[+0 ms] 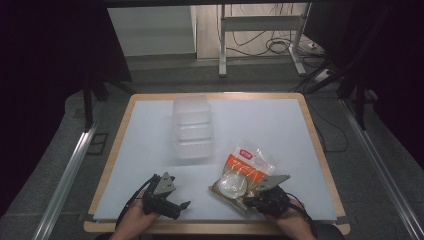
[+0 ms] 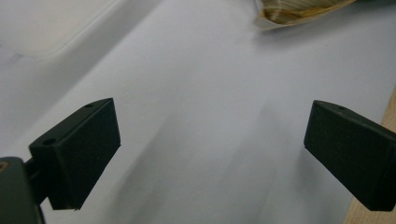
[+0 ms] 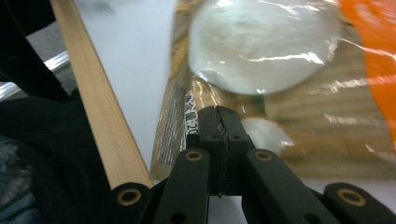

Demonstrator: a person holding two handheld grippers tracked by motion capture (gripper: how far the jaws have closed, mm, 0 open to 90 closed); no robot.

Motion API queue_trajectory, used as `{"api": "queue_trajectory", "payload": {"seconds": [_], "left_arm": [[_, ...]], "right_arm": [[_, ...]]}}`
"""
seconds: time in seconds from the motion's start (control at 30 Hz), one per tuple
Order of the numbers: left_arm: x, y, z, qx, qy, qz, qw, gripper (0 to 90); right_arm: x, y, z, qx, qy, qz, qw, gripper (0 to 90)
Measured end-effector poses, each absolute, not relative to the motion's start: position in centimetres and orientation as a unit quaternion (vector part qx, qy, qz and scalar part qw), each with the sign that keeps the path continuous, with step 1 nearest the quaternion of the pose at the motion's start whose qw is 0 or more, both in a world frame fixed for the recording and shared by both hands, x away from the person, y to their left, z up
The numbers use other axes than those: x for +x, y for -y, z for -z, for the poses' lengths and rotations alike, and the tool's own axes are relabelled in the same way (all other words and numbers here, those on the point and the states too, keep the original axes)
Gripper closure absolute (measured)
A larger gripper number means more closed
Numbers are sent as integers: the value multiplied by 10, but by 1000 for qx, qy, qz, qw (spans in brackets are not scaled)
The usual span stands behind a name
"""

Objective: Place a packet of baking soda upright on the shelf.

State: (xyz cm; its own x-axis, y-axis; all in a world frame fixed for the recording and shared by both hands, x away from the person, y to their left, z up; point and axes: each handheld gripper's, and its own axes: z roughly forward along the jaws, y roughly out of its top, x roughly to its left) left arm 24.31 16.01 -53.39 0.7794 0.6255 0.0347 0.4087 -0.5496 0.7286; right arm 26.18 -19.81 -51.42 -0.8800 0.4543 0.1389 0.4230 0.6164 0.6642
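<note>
Grip: our right gripper [image 3: 219, 122] pinches the snack bag [image 1: 243, 175] near the table's [image 1: 150, 130] front edge.
Left gripper [image 2: 210, 154]: jaws spread, empty.
Left to do, we judge: bag into the clear container [image 1: 192, 126].

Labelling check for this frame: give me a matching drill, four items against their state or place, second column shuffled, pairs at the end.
Things:
1. left gripper
2. right gripper
3. snack bag
4. clear plastic bin

States or places:
A. orange and clear, on the mat's near right
B. jaws wide apart over bare white mat
C. jaws closed on the bag's edge
D. translucent, at the far middle of the mat

Pairs: 1-B, 2-C, 3-A, 4-D
</note>
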Motion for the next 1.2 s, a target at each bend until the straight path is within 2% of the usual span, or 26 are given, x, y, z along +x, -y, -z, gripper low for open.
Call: {"api": "queue_trajectory", "payload": {"seconds": [0.23, 0.6, 0.7, 0.9, 1.0, 1.07, 1.1, 1.13, 1.2], "left_arm": [[243, -161, 534, 867, -299, -147, 370, 37], [242, -161, 533, 867, -298, -149, 371, 38], [242, -162, 533, 866, -298, -150, 372, 38], [242, -162, 532, 867, -296, -149, 372, 38], [242, -162, 533, 867, -297, -149, 371, 38], [242, -162, 533, 867, -297, -149, 371, 39], [242, -162, 533, 867, -296, -149, 371, 38], [242, -162, 533, 867, -296, -149, 371, 38], [242, -162, 532, 867, -296, -149, 371, 38]], "right_arm": [[263, 185, 519, 244, -892, -380, -6, 885], [262, 178, 517, 230, -901, -369, 6, 880], [259, 177, 515, 225, -906, -360, 12, 808], [257, 178, 512, 226, -911, -345, 20, 737], [257, 180, 507, 228, -908, -350, 22, 661], [256, 181, 504, 229, -907, -353, 31, 626], [255, 182, 500, 229, -909, -344, 63, 581], [255, 182, 500, 229, -909, -344, 63, 581], [257, 188, 495, 238, -901, -356, 75, 517]]}}
